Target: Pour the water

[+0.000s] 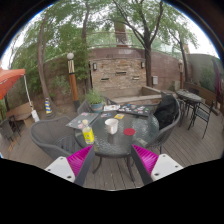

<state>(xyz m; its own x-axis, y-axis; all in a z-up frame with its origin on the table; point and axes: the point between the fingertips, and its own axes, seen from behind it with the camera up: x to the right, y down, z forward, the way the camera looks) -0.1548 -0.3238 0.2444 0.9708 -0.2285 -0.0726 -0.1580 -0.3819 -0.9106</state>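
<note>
Outdoors: gripper approaching the patio table before the pour

Here we see the gripper (112,160) with its two fingers spread and nothing between the magenta pads (80,160). Both task vessels stand on the round glass table (125,135), well beyond the fingertips: the yellow cup (88,133) near the table's front edge, the white cup (111,126) just behind and beside it. We judge the chief risk to be a knocked cup, since the two stand close together and a wide approach could tip one and spill onto the glass. Around the table we note metal chairs (50,137), papers (82,120) behind the cups, wooden decking (190,150) beneath, and a stone wall (120,72) and trees beyond.
</note>
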